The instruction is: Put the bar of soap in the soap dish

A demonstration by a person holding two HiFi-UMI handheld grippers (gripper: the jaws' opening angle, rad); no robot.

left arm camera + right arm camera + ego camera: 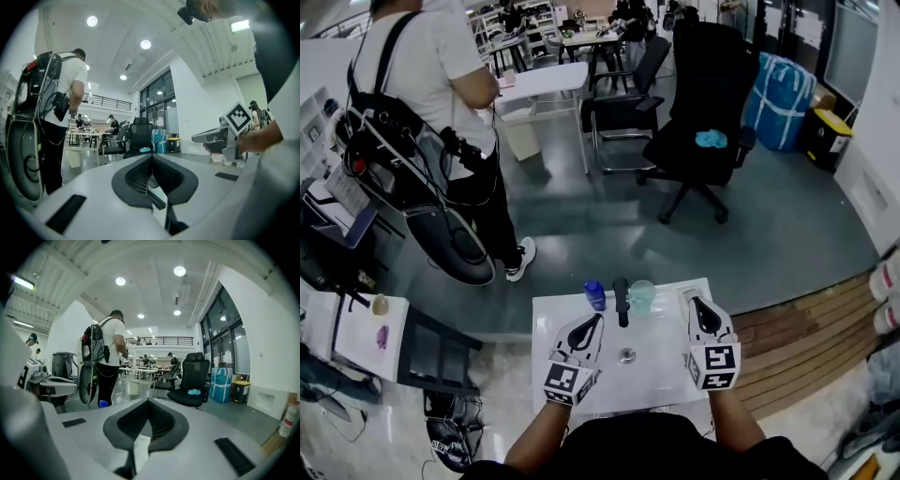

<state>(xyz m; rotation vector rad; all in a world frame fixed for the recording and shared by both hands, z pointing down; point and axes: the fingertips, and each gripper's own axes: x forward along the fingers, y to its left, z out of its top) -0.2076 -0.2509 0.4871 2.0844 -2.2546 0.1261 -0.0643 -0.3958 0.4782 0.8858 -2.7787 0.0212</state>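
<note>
I cannot make out a bar of soap or a soap dish for certain in any view. In the head view my left gripper (598,319) and right gripper (695,302) hover above the small white table (661,384), one to each side. Both point away from me at the room. The left gripper (151,157) has its jaws together at the tips with nothing between them. The right gripper (149,401) is also shut and empty. A pale edge (682,294) shows just left of the right gripper's tip; what it is I cannot tell.
A blue-capped bottle (594,295), a dark upright handle (622,301) and a clear cup (642,296) stand along the table's far edge. A small round metal piece (626,354) sits mid-table. A person with a backpack (431,103) stands at the far left, a black office chair (703,103) beyond.
</note>
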